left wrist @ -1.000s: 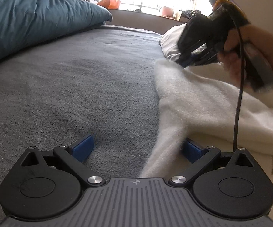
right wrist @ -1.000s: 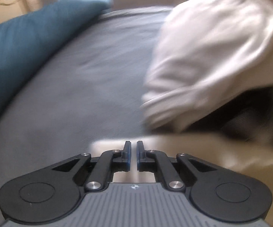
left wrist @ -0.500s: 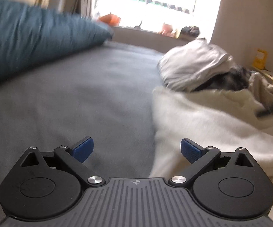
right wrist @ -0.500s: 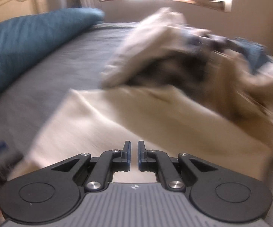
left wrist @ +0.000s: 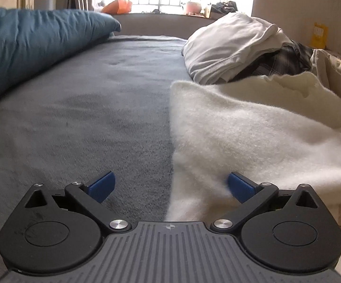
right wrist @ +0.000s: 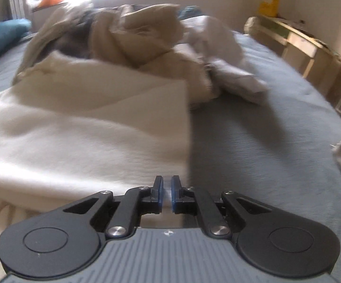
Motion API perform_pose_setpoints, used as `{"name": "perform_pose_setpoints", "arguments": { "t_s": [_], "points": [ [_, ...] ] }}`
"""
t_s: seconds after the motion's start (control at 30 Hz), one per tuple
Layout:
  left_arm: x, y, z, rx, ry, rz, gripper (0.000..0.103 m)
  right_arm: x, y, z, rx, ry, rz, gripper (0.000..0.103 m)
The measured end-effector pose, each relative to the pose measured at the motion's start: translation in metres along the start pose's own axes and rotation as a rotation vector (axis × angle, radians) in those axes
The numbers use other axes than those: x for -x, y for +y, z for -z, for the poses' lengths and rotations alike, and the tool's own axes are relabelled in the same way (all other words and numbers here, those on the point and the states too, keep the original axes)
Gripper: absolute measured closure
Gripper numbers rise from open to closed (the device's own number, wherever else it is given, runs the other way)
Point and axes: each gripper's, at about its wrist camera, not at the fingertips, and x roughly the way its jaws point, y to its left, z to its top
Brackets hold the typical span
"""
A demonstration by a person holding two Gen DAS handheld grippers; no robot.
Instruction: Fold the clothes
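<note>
Left wrist view: my left gripper [left wrist: 171, 186] gapes wide astride the cream sweater [left wrist: 253, 136] edge; right gripper [right wrist: 167, 194] pinched empty; pile of clothes [right wrist: 146, 35] ahead remains unfolded

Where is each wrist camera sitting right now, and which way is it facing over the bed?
Left wrist: behind the open left gripper, facing the window across the grey bed cover and the cream sweater's left edge.
Right wrist: behind the shut right gripper, over the sweater's right edge, facing the clothes pile.
Shared: sweater, pile, blue pillow, cover.
</note>
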Motion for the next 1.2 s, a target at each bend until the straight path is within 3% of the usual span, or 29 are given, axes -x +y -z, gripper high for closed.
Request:
{"name": "perform_pose_setpoints", "arguments": {
  "t_s": [0.13, 0.27, 0.33, 0.47, 0.57, 0.67, 0.77, 0.87, 1.0, 1.13, 1.2],
  "points": [
    [0.015, -0.012, -0.009, -0.062, -0.090, -0.030, 0.001, 0.007, -0.009, -0.009, -0.033, -0.051, -0.034, 0.098],
    [-0.001, -0.036, -0.019, -0.169, -0.054, 0.013, 0.000, -0.005, -0.007, -0.019, -0.045, -0.070, -0.081, 0.098],
    [-0.017, -0.050, -0.017, -0.233, 0.000, 0.032, 0.000, -0.021, -0.010, -0.017, -0.078, -0.024, -0.069, 0.098],
    [-0.023, -0.043, -0.009, -0.177, -0.027, 0.053, 0.000, -0.030, -0.022, -0.008, -0.142, 0.002, -0.055, 0.098],
    [-0.009, -0.043, -0.012, -0.214, -0.076, 0.017, 0.001, -0.008, -0.017, -0.012, -0.139, -0.041, -0.058, 0.097],
    [0.010, -0.047, -0.012, -0.241, -0.134, 0.041, 0.001, 0.015, 0.000, -0.010, -0.124, -0.090, -0.157, 0.097],
    [0.019, -0.063, -0.006, -0.309, -0.118, 0.145, 0.000, 0.021, 0.030, 0.002, -0.045, -0.114, -0.228, 0.097],
    [0.010, -0.080, 0.011, -0.396, -0.096, 0.132, 0.000, 0.010, 0.046, 0.010, -0.007, -0.077, -0.202, 0.097],
    [0.004, -0.071, 0.009, -0.328, -0.055, 0.164, 0.000, 0.004, 0.065, 0.014, 0.034, -0.050, -0.170, 0.096],
    [0.004, -0.069, 0.011, -0.323, -0.055, 0.160, 0.000, 0.028, 0.097, 0.011, 0.114, -0.148, -0.292, 0.096],
    [0.003, -0.070, 0.012, -0.323, -0.057, 0.156, 0.000, 0.026, 0.122, 0.016, 0.201, -0.152, -0.338, 0.096]
  ]
}}
